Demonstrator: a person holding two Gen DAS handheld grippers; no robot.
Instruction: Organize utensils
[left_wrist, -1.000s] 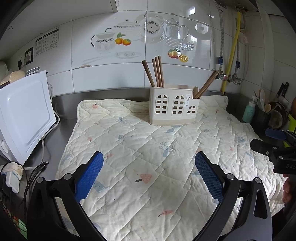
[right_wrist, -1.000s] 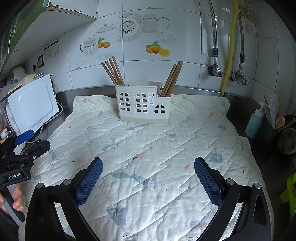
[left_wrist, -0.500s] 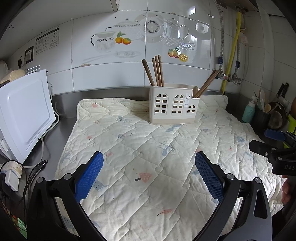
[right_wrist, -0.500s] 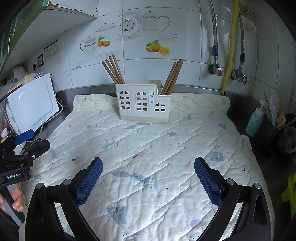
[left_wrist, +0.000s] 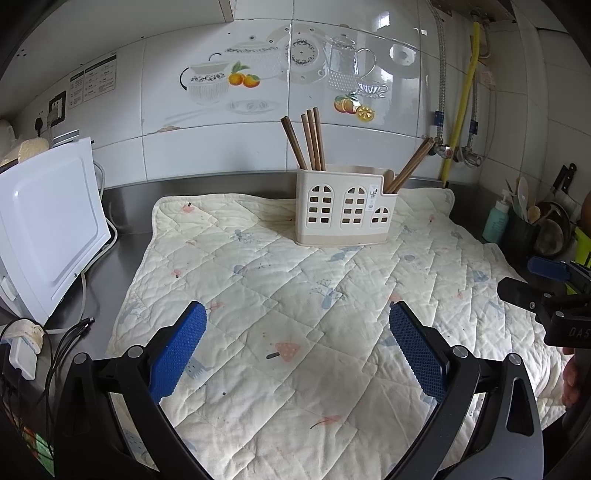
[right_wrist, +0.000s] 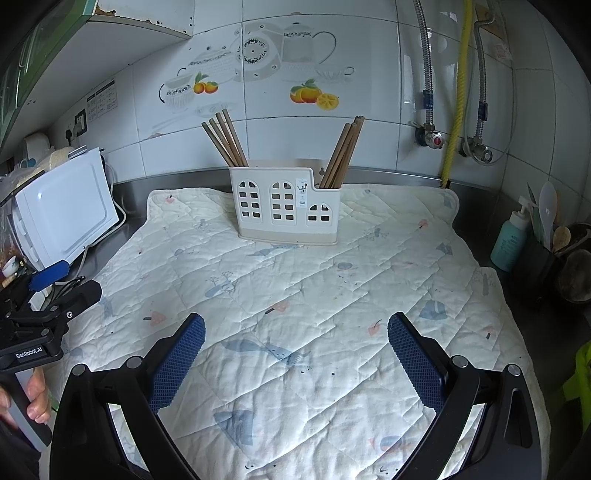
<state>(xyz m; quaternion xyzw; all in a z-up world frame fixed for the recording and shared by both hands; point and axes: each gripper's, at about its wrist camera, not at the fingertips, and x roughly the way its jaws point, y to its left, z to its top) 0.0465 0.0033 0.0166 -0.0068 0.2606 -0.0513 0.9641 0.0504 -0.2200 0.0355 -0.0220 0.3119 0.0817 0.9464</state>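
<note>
1. White plastic: an appliance (left_wrist: 44, 229) stands at the far left on the steel counter (left_wrist: 122, 218), tilted against the tiled wall, with cables (left_wrist: 70, 332) trailing beside it.
2. The left gripper (left_wrist: 295, 332) is held above the near part of the quilted mat (left_wrist: 277, 295). Its blue pads (left_wrist: 177, 347) stand wide apart and nothing is between them.
3. The quilted mat is cream with small printed motifs and covers most of the counter between the appliance and the items at the right.
4. The utensil holder (right_wrist: 286, 205) is cream, with window-shaped cut-outs, and stands upright on the far part of the mat, near the wall.
5. One bundle of chopsticks (right_wrist: 225, 138) sits in the holder's taller left compartment, leaning left. A second bundle of chopsticks (right_wrist: 343, 151) sits in the lower right compartment, leaning right.
6. The right gripper (right_wrist: 295, 343) is held above the near part of the mat, well apart from the holder. Its fingers are spread wide and grip nothing.
7. A teal pump bottle (right_wrist: 511, 240) stands on the counter just off the mat's right edge, beside a dark container (right_wrist: 535, 258) holding spoons.
</note>
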